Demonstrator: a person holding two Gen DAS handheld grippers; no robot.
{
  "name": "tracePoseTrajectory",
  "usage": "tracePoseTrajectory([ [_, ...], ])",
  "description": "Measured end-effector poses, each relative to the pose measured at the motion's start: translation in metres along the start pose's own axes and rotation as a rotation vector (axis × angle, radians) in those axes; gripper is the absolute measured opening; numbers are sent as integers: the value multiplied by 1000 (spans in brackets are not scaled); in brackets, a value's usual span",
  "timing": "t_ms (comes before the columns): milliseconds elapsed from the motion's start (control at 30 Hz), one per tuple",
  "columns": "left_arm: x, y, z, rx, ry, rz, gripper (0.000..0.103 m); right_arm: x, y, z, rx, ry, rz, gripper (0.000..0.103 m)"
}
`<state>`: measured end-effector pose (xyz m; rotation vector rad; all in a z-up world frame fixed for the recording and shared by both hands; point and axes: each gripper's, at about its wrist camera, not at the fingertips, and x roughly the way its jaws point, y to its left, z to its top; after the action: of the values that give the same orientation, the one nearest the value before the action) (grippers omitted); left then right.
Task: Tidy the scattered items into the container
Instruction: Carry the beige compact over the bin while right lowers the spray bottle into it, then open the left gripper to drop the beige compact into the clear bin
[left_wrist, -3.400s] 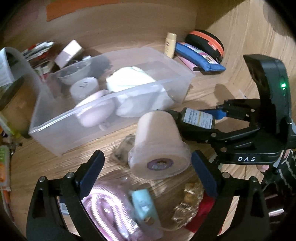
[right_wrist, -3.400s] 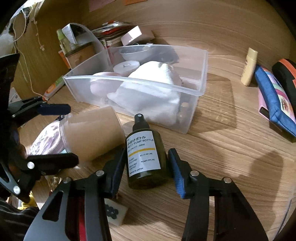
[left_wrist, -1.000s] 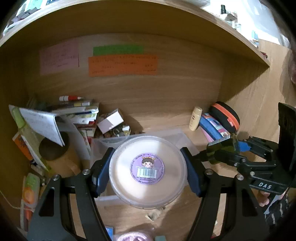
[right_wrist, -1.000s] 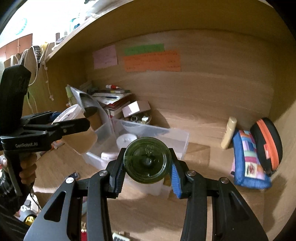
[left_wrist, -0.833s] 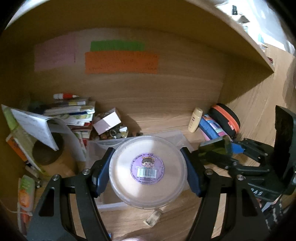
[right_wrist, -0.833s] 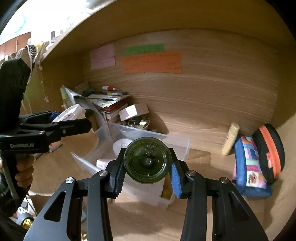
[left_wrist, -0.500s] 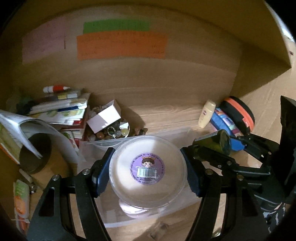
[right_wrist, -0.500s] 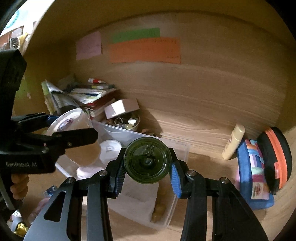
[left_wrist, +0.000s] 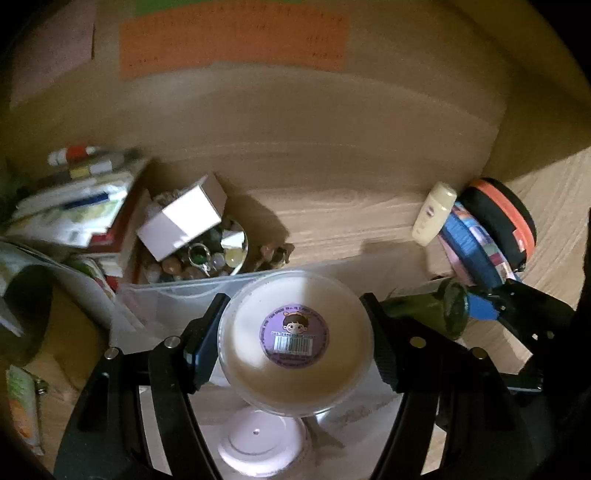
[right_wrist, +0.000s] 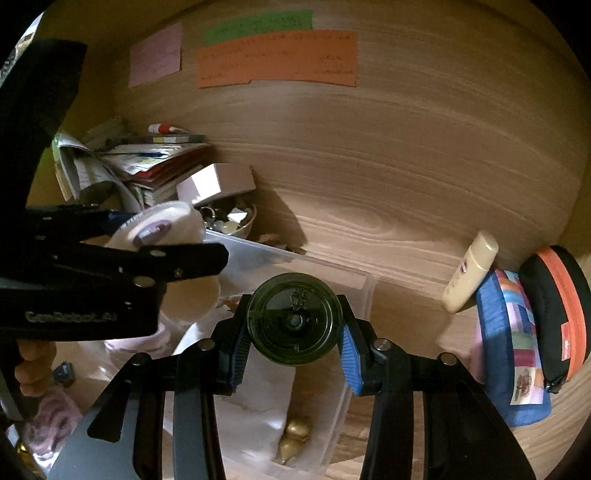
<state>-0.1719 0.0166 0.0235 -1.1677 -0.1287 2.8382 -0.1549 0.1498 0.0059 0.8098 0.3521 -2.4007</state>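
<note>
Left wrist view: left gripper (left_wrist: 295, 341) clamps a cream tub (left_wrist: 294, 343) above the clear bin (left_wrist: 177, 299). Beside it, right gripper (right_wrist: 293, 323) clamps a green pump bottle (right_wrist: 294, 319), base toward camera.

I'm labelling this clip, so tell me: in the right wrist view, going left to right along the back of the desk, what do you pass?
Stack of books and papers → small pale box → bowl of trinkets → cream tube → blue patchwork pouch → black case with orange band.
</note>
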Motion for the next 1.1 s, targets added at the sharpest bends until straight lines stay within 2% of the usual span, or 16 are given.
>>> tracePoseTrajectory([
  [200, 17, 4, -1, -10, 40, -8, 70, 10, 2, -6, -29, 26, -34, 39],
  [500, 17, 9, 0, -24, 58, -55, 70, 19, 11, -13, -64, 57, -54, 40],
  [700, 13, 10, -2, -25, 60, -60, 70, 18, 23, -17, -123, 54, -67, 67],
  [800, 7, 11, -1, -26, 56, -85, 75, 11, 28, -17, -146, 26, -73, 78],
  [933, -4, 14, 1, -32, 42, -85, 75, 7, 31, -17, -161, 20, -71, 79],
  [1100, -21, 18, -5, -20, 7, -27, 77, 3, 31, -18, -157, 35, -73, 80],
])
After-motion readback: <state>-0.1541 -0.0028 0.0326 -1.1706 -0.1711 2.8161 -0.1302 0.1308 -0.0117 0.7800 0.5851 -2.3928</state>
